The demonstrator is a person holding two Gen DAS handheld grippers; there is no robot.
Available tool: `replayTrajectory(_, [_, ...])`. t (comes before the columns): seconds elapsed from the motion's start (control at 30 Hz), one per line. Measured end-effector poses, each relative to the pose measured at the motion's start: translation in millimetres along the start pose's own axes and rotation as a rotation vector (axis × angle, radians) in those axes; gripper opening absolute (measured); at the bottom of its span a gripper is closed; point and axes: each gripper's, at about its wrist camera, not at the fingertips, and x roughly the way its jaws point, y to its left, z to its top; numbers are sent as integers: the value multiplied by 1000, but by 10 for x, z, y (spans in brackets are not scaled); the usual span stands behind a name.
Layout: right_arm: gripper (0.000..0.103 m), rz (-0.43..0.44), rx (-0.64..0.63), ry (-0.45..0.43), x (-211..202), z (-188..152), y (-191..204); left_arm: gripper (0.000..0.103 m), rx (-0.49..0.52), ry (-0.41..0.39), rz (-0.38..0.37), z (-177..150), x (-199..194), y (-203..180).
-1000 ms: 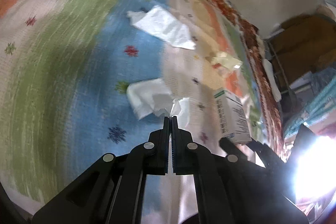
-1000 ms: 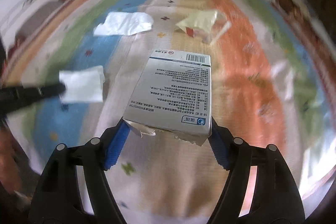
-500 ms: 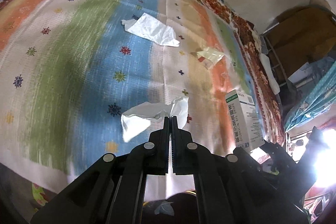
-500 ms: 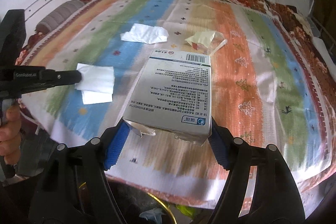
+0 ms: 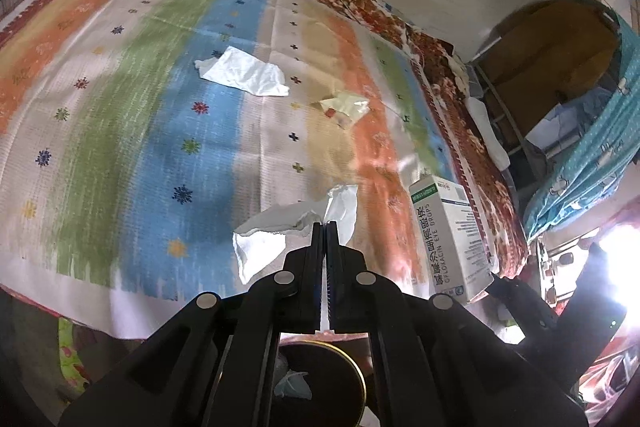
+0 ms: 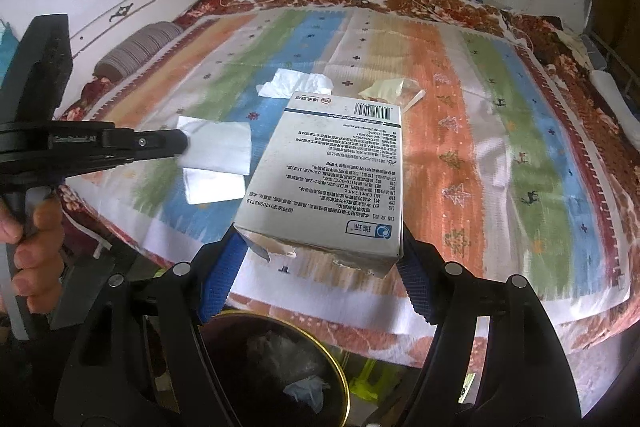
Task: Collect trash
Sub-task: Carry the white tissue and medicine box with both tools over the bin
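A: What is held in the left gripper (image 5: 325, 223)?

B: A white tissue (image 5: 280, 231) is pinched between fingers that are pressed fully together; it hangs clear above the striped bedspread (image 5: 120, 131). In the right wrist view the same tissue is seen at the tip of the left gripper, with a hand (image 6: 30, 239) wrapped around its handle.

A: And the right gripper (image 6: 320, 259)?

B: An eye drops box (image 6: 332, 179) is clamped between its blue-padded fingers (image 6: 220, 279), which are kept wide apart by the box. The torn end of the box faces the camera. In the left wrist view the box is seen upright at the right, above the bed's edge.

A: What is left on the bed?

B: A crumpled white paper (image 5: 244, 71) is seen lying on the blue stripe, and a yellowish wrapper (image 5: 346, 105) well apart from it near the orange stripe.

A: Is a bin visible?

B: A dark round bin with a gold rim (image 6: 340, 379) is seen below both grippers, beside the bed, with scraps inside.
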Motion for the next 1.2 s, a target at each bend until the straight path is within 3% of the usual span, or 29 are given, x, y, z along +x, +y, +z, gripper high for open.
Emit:
replayTrajectory(0.6, [67, 84, 15, -68, -698, -333, 57, 1, 96, -81, -70, -372, -670, -507])
replayTrajectory(1.2, [67, 116, 19, -70, -1036, -854, 133, 1, 73, -39, -65, -955, -889, -568])
